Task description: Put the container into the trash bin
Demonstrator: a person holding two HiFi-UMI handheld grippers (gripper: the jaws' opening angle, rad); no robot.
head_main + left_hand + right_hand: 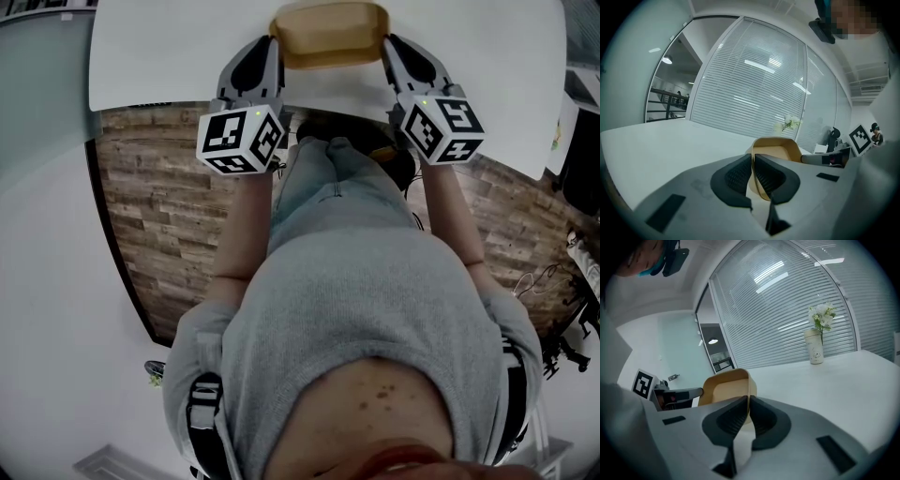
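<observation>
Grey sweater point(375, 309) nearest; L gripper point(753, 164) & R gripper point(747, 406) each pinched container point(328, 33) rim, over table point(159, 56). Judged carry step. Bin was unseen, so next move needed: find it w/o slackening either pinch.

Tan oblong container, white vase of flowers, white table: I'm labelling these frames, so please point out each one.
Tan oblong container point(328, 28), head view, on its inner floor.
White vase of flowers point(816, 348), right gripper view, on the vase's body.
White table point(159, 56), head view, on bare top beside the container.
</observation>
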